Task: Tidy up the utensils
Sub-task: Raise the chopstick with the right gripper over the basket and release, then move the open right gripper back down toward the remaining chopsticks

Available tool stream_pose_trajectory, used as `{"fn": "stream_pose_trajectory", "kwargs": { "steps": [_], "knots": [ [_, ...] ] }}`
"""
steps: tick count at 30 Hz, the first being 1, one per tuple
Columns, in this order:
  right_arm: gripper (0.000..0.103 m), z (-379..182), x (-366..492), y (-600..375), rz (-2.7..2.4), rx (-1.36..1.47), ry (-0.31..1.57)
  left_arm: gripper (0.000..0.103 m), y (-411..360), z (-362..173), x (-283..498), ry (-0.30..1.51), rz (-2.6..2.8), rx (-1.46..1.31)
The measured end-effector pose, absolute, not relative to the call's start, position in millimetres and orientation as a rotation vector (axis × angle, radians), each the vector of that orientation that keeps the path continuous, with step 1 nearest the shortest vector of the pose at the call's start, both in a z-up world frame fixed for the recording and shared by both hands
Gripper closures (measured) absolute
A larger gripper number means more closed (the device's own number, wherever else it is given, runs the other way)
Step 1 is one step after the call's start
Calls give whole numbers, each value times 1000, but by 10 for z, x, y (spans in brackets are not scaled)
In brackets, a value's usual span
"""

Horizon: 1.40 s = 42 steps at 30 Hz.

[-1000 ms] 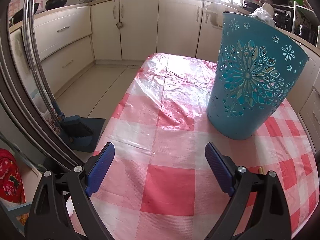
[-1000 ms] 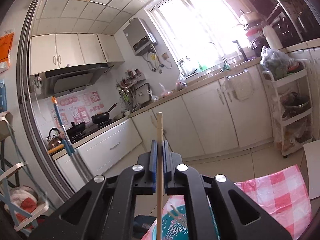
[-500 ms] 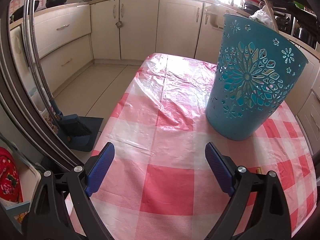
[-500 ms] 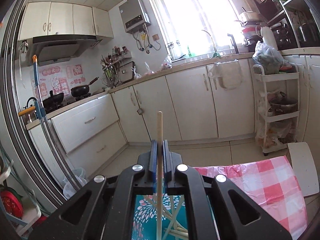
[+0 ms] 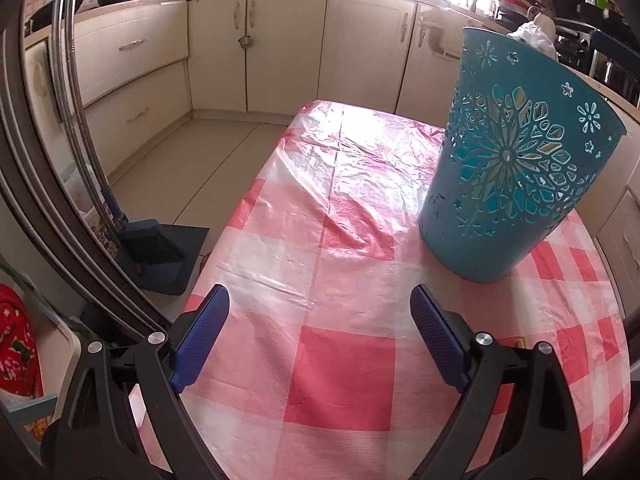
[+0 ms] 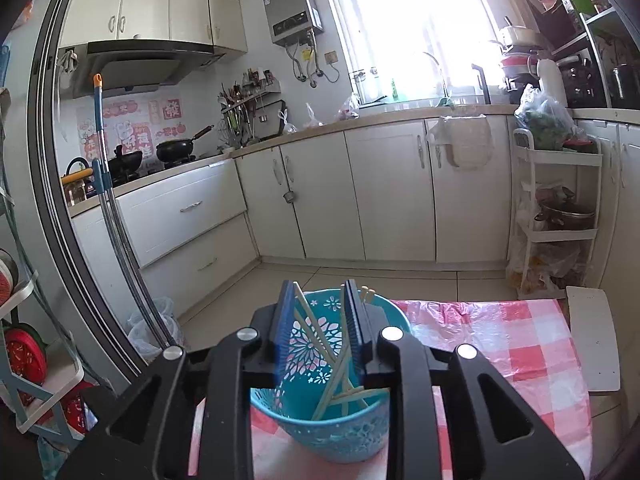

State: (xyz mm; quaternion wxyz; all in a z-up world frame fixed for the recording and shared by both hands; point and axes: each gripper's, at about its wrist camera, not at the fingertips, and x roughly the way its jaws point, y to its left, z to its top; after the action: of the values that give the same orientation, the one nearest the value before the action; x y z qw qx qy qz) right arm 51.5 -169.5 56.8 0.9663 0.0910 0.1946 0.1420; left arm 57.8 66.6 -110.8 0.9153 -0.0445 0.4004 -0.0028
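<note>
A teal cut-out basket [image 5: 508, 184] stands on the pink checked tablecloth [image 5: 340, 208], to the right of and beyond my left gripper [image 5: 319, 296]. That gripper hangs open over the cloth with nothing between its fingers. My right gripper [image 6: 318, 286] hovers just above the basket [image 6: 320, 420], and its jaws are opening. Several pale chopsticks [image 6: 336, 376] lean inside the basket, seen through the gap between the jaws. The pads press on none of them. A pale wooden tip [image 5: 520, 343] peeks out on the cloth beside the left gripper's right finger.
A broom and dustpan [image 5: 156, 248] lean on the floor left of the table. Kitchen cabinets [image 6: 392, 192] line the far wall. A white board [image 6: 592, 344] lies at the table's right edge, with a white shelf trolley [image 6: 556, 216] beyond it.
My right gripper has sunk toward the basket and tipped downward. Its jaws, earlier shut on one upright chopstick, now stand apart with the chopstick gone from them. The left gripper stayed still.
</note>
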Motion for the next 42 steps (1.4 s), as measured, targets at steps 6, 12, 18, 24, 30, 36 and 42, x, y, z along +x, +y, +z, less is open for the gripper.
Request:
{"fn": "stream_pose_trajectory", "kwargs": {
  "steps": [6,12,18,24,30,36,42],
  "knots": [
    [62,457,19,-1880,232,187,440,15,668,-1109,575,822,-5,-87],
    [71,-317,-212,-1779,259,155,763,15,667,-1102,567,819,-1,-84],
    [79,-810,-161,-1621,275,150,919,15,642,-1087,548,814,4,-71],
    [79,-913,-75,-1541,270,128,943,15,629,-1091,550,813,4,-70],
    [82,-919,-168,-1473,272,56,938,15,622,-1093,549,815,4,-71],
    [84,-932,-240,-1457,277,-34,937,15,624,-1094,548,815,4,-70],
    [85,-918,-292,-1627,267,-85,941,15,607,-1101,552,818,7,-60]
  ]
}}
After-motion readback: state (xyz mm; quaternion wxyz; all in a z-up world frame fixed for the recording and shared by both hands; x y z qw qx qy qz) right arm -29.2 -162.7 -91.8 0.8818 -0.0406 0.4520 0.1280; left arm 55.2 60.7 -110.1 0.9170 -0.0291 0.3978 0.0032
